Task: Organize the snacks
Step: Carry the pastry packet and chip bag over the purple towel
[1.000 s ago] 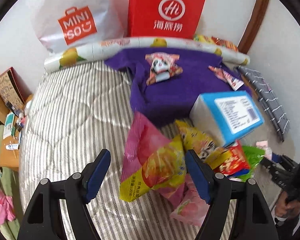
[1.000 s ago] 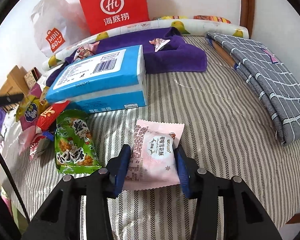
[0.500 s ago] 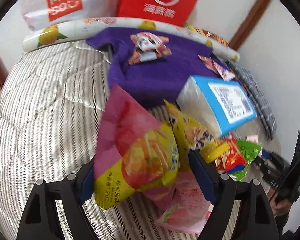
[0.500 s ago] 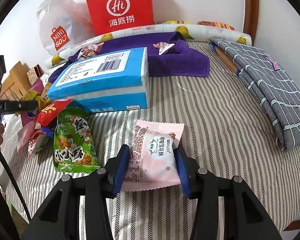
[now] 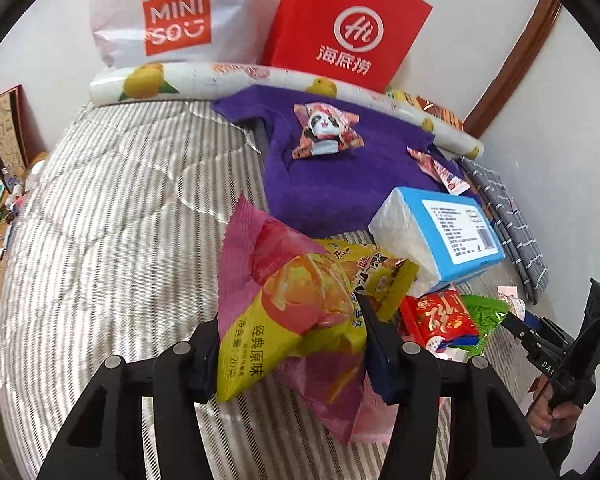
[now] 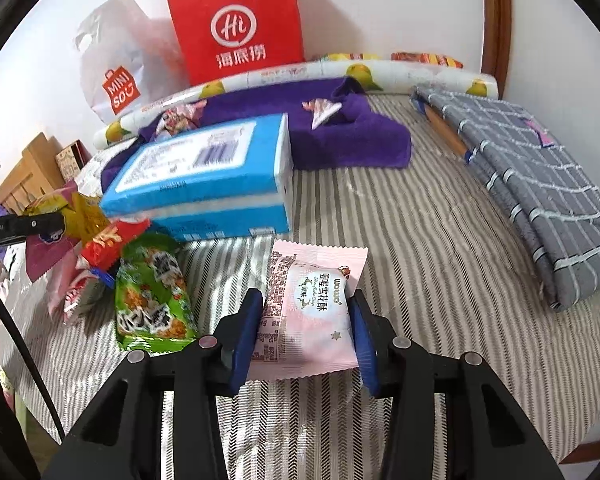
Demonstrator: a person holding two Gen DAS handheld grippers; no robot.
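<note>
A pink and yellow chip bag (image 5: 276,272) stands tilted between the fingers of my left gripper (image 5: 288,320), whose jaws are closing, and the pads press its sides. Beside it on the striped bed lie a yellow packet (image 5: 384,272), a red packet (image 5: 440,316) and a green packet (image 6: 152,292). My right gripper (image 6: 306,308) is closing on a flat pink pastry packet (image 6: 300,344), which rests on the bed to the right of the green one.
A blue tissue pack (image 6: 208,172) lies behind the snack pile, partly on a purple towel (image 5: 332,184) that holds a panda packet (image 5: 324,128). A red paper bag (image 5: 348,24) and a white Miniso bag (image 5: 172,12) lean on the wall. A folded grey checked cloth (image 6: 540,184) is at the right.
My left gripper has moved forward around the chip bag and its jaws have narrowed onto it. The right gripper and its pink packet have stayed put.
</note>
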